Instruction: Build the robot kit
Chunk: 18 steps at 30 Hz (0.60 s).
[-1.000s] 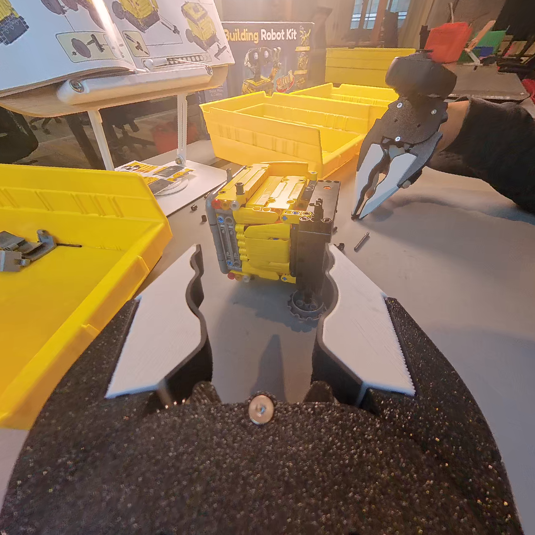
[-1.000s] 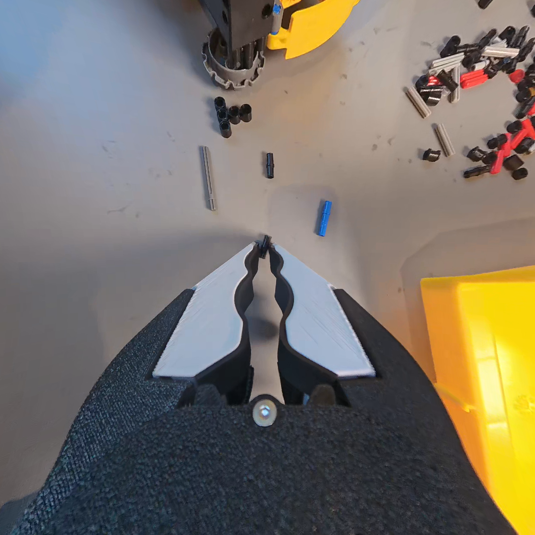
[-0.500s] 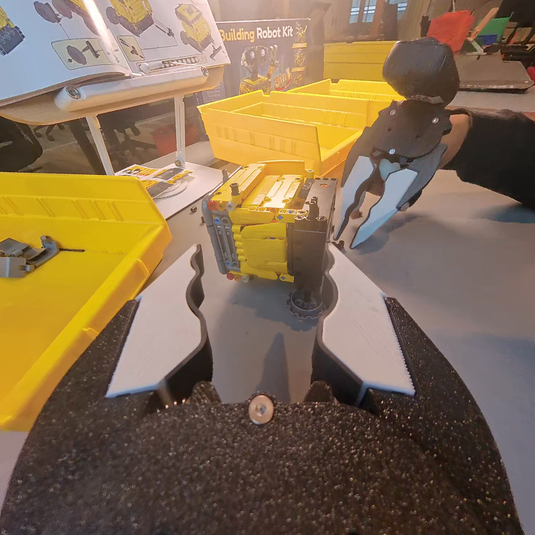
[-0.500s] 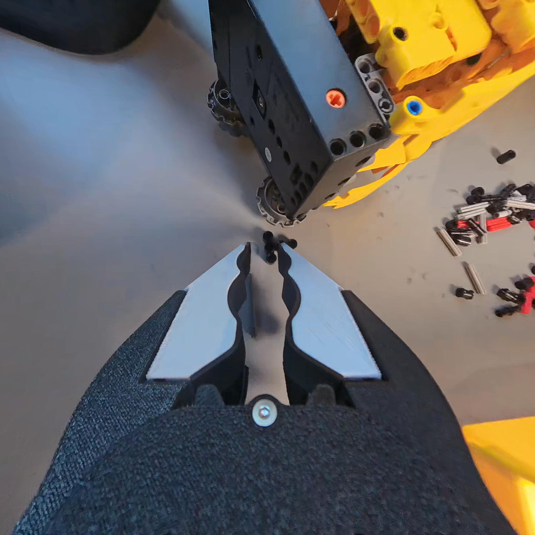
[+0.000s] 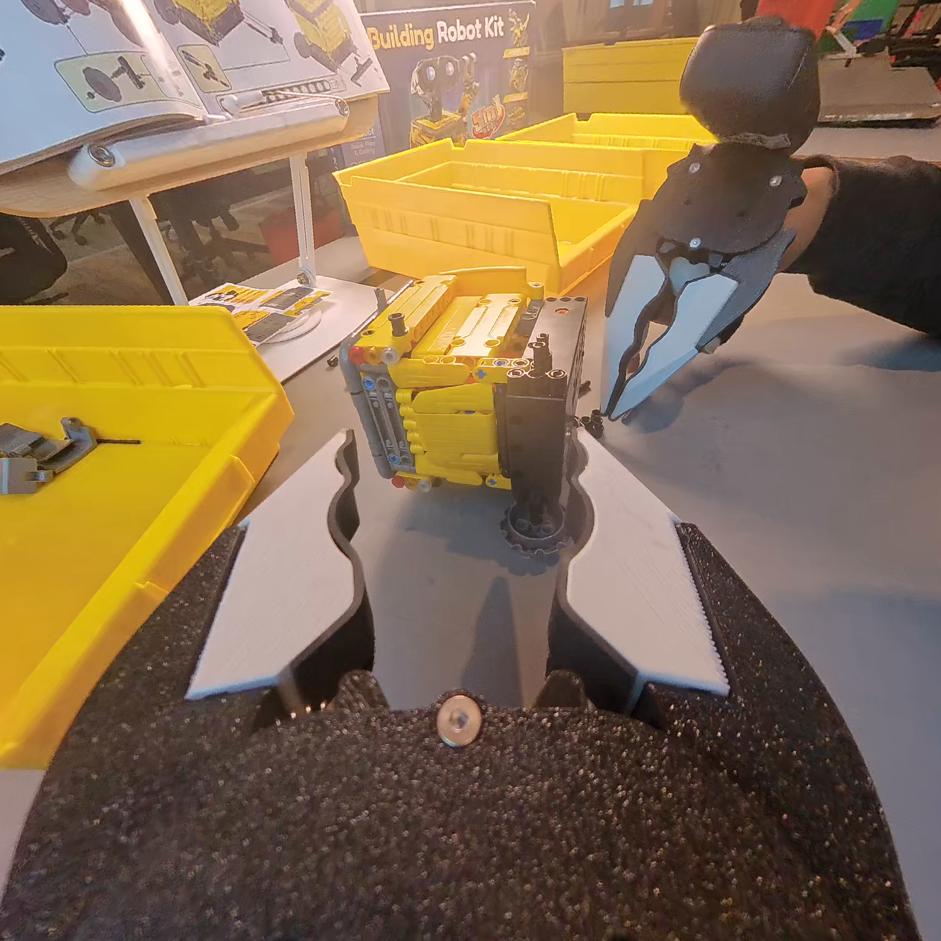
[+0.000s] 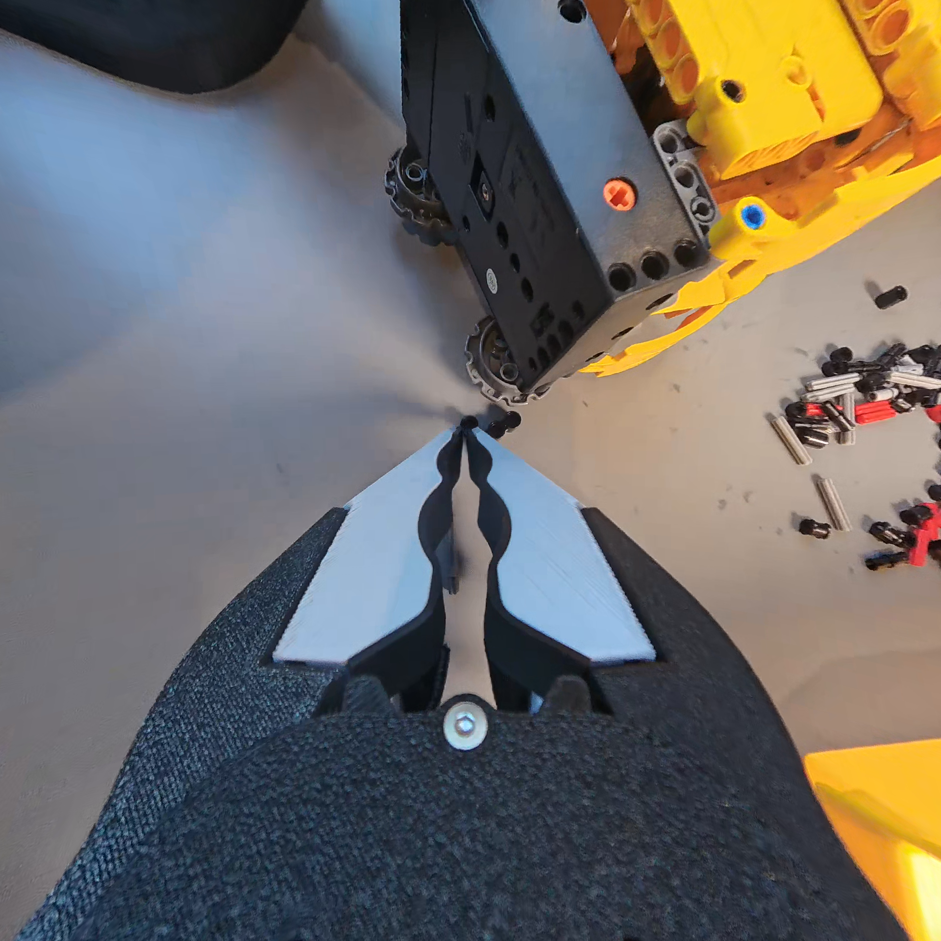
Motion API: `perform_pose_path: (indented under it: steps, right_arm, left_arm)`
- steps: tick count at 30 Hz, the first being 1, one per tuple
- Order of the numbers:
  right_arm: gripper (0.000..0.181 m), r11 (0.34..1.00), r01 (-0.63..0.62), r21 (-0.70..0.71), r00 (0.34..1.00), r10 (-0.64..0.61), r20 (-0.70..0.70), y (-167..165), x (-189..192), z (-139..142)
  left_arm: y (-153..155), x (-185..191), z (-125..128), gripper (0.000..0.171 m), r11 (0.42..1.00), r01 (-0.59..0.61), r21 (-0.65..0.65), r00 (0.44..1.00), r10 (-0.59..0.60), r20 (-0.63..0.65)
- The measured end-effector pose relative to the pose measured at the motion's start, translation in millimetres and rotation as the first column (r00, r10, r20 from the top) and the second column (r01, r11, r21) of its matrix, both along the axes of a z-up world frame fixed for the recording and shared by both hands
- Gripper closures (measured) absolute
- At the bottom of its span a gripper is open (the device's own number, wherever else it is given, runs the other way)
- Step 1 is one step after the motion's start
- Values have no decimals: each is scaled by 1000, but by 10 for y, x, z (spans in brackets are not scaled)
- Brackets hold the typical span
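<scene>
A yellow and black brick model [image 5: 453, 387] stands on the grey table. My left gripper [image 5: 464, 443] is open and empty, its fingertips on either side of the model's near end, the right one beside the black block and a dark gear wheel [image 5: 534, 529]. My right gripper [image 6: 464, 433] is shut, its tips pinching a small black piece [image 6: 468, 421] on the table just below the model's black block [image 6: 534, 203]. Another small black piece [image 6: 504, 422] lies beside it. The right gripper also shows in the left wrist view [image 5: 613, 412], tips down by the model.
A yellow bin [image 5: 127, 534] with grey parts is at my left, more yellow bins [image 5: 483, 224] stand behind the model, and a manual on a stand [image 5: 178, 66] is overhead. Loose black, grey and red pins [image 6: 865, 402] lie right of the model. A grey axle [image 6: 448, 560] lies under the right gripper. My hands' fingertips stand some 15 cm from each other. My left tips are roughly 9 cm from the dark gear wheel [image 5: 534, 529].
My right gripper moved from the open table up to the model, opened around the small black pieces, then shut on one. The left gripper has stayed put and open.
</scene>
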State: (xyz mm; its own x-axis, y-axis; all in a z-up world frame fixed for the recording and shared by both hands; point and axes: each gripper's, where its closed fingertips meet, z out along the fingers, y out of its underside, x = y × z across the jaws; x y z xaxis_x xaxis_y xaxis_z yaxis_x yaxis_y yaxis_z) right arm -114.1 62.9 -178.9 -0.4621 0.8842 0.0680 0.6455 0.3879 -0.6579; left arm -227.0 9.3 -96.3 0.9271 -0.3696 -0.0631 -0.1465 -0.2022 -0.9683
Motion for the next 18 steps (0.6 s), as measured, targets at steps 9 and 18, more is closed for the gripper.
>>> perform_pose_path:
  steps: [9,18]
  right_arm:
    - [165,999,27,30,998,-29,52,37,-30,-125]
    - [170,996,-88,22,996,88,18,-112,54,-35]
  left_arm:
    - [0,13,-15,92,1000,3,-6,1000,-3,-11]
    - [-16,31,6,94,1000,17,4,1000,-17,-5]
